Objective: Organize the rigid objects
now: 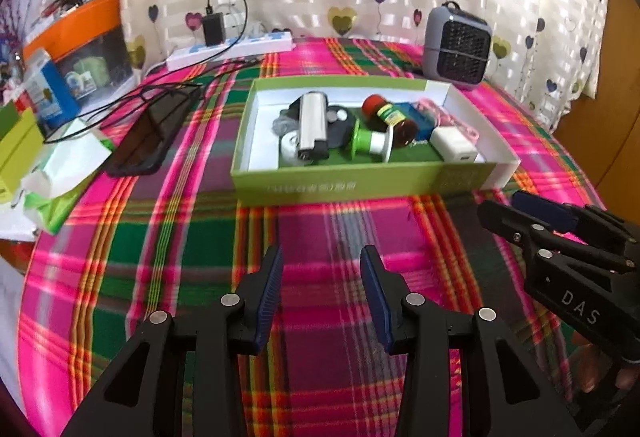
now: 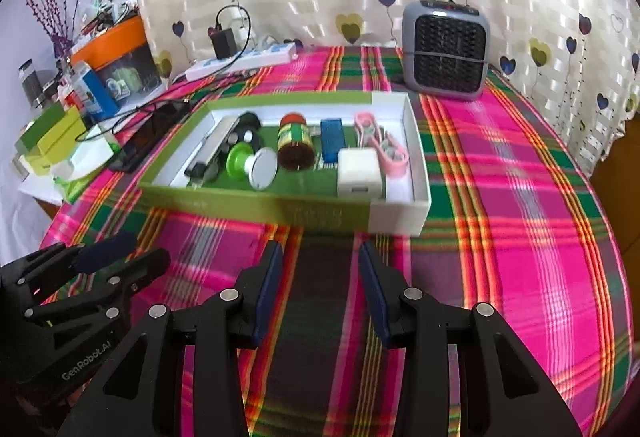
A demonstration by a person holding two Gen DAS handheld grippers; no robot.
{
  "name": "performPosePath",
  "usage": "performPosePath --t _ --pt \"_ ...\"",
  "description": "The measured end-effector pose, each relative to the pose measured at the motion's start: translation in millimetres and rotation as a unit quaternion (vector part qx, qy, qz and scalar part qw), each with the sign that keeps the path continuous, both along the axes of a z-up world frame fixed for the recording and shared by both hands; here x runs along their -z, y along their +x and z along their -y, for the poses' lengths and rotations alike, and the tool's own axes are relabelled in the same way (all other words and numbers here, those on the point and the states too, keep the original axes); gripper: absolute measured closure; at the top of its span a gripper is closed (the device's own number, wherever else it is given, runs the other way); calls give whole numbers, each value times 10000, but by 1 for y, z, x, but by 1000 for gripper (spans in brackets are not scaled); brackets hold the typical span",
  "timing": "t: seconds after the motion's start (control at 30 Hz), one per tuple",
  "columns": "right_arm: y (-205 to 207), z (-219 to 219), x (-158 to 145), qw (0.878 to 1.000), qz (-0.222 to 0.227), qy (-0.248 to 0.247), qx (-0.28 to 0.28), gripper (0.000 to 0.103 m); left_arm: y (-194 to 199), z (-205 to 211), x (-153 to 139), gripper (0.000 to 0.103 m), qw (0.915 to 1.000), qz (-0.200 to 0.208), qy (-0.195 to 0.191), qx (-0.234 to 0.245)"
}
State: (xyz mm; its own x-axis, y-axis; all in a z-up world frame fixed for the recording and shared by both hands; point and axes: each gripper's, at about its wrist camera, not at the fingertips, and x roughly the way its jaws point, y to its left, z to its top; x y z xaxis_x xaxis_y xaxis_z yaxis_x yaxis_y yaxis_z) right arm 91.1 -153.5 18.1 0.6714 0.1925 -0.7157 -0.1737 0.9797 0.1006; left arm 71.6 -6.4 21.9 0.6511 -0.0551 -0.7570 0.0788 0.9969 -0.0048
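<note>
Bare plaid tablecloth (image 2: 520, 197) lies under & ahead of both my claws, open room up to the near wall of the green-and-white box (image 2: 256, 205). Right of box: more bare cloth, w/ a grey fan heater (image 2: 446, 49) at the far edge. Left side crowded: phone (image 1: 148, 141), cables, cartons. Print on box front too blurred to read.

Box contents packed together: silver cylinder (image 2: 218, 145), green spool (image 2: 242, 159), red-capped jar (image 2: 294, 145), blue pack (image 2: 332, 139), white charger (image 2: 358, 173), pink cable (image 2: 382, 143).

My left claw (image 1: 322, 297) and right claw (image 2: 318, 293) are both released, nothing between pads.
</note>
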Motion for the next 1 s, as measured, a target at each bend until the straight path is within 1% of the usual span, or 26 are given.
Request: performPosePath --t 0.1,0.4,0.63,0.67,0.7,0.73,0.83,1.0 --pt "-6 -1 4 10000 -39 -85 31 62 -2 -2 4 64 9999 -113 -102 -58" --pt "-11 3 17 9989 -288 -301 230 62 -5 1 12 64 9995 -284 -105 -123" --pt "-16 8 21 9982 -338 -335 366 62 -6 3 13 64 9995 -291 -85 -111" --pt "-16 8 21 9981 -339 -349 376 60 -6 4 14 64 9995 -291 -60 -113" --pt "-17 7 22 9980 -339 -363 385 53 -6 5 14 64 9995 -292 -16 -112" --pt "-17 8 22 9979 -346 -372 389 50 -6 6 14 64 9995 -292 22 -110" --pt "-19 6 22 9976 -348 -439 408 49 -6 11 15 62 9993 -296 182 -102" --pt "-20 5 23 9973 -348 -487 428 49 -6 10 15 61 9994 -286 168 -127"
